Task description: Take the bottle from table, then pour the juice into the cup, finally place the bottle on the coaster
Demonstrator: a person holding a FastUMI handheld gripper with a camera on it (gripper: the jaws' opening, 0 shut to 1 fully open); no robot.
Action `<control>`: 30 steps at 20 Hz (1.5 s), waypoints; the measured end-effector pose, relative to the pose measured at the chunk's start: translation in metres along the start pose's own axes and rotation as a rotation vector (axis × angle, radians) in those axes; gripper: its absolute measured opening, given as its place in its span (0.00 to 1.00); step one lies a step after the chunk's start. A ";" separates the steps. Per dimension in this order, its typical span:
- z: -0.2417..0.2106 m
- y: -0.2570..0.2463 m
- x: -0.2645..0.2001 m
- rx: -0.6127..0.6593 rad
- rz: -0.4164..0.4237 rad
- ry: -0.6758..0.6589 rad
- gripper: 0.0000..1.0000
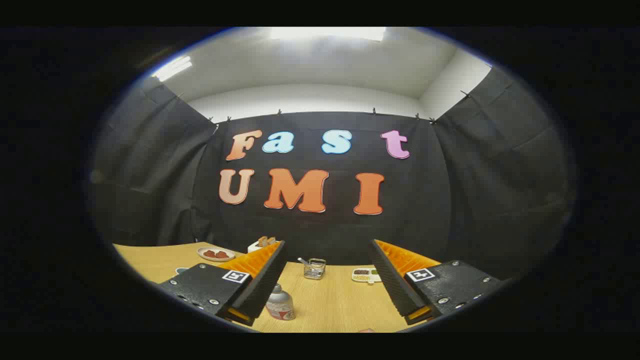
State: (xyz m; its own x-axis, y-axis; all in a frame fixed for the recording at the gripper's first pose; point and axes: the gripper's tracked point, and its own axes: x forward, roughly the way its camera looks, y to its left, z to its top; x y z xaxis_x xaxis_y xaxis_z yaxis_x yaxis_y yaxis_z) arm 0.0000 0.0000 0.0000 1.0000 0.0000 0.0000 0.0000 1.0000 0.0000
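My gripper [327,250] hangs above the wooden table [335,300] with its two fingers wide apart and nothing between them. A small bottle [280,303] with a grey cap and a red-and-white label stands upright on the table, just inside the left finger [260,285] and close to it, without touching. The right finger [395,280] is well clear of the bottle. A pale rim [181,270] peeks out beside the left finger's body; I cannot tell what it is.
Farther back on the table stand a small wire basket [314,268] with utensils, a white tray [366,275] with small compartments, a plate [215,254] with red pieces and a white box [261,245]. Black cloth walls close the booth behind.
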 end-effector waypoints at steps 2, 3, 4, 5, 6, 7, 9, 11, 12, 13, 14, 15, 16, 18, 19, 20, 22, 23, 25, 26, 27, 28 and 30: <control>0.001 0.000 -0.001 -0.004 0.002 0.002 0.98; 0.001 0.000 -0.001 -0.006 0.005 0.004 0.98; 0.002 0.002 -0.001 -0.005 0.007 0.007 0.98; 0.004 0.003 -0.001 -0.004 0.011 0.005 0.98; 0.007 0.004 -0.001 -0.006 0.012 0.003 0.98; 0.008 0.003 -0.002 -0.009 0.013 0.000 0.98; 0.012 0.006 -0.003 -0.012 0.017 -0.004 0.98; 0.014 0.012 -0.003 -0.008 0.030 -0.004 0.98; 0.016 0.014 -0.003 -0.007 0.036 -0.003 0.98; 0.016 0.016 -0.001 -0.008 0.039 -0.004 0.98; 0.017 0.017 -0.002 -0.011 0.042 -0.004 0.98; 0.018 0.019 -0.002 -0.013 0.045 -0.003 0.98; 0.019 0.021 -0.002 -0.014 0.049 -0.002 0.98; 0.021 0.025 -0.002 -0.006 0.059 -0.001 0.98; 0.021 0.026 -0.002 -0.001 0.064 -0.001 0.98; 0.020 0.027 -0.002 0.002 0.067 0.000 0.98; 0.015 0.026 0.000 0.007 0.063 0.005 0.98; 0.010 0.026 0.001 0.011 0.063 0.012 0.98; -0.001 0.028 0.001 0.028 0.069 0.032 0.98; -0.007 0.030 0.000 0.040 0.075 0.042 0.98; -0.014 0.031 0.000 0.051 0.080 0.051 0.98; -0.021 0.032 0.000 0.058 0.083 0.060 0.98; -0.042 0.035 -0.001 0.066 0.087 0.091 0.98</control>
State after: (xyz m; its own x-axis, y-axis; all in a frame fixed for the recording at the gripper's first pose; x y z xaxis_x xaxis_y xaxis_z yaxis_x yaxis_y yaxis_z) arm -0.0014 0.0353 -0.0422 0.9921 0.0895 -0.0879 -0.0835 0.9941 0.0693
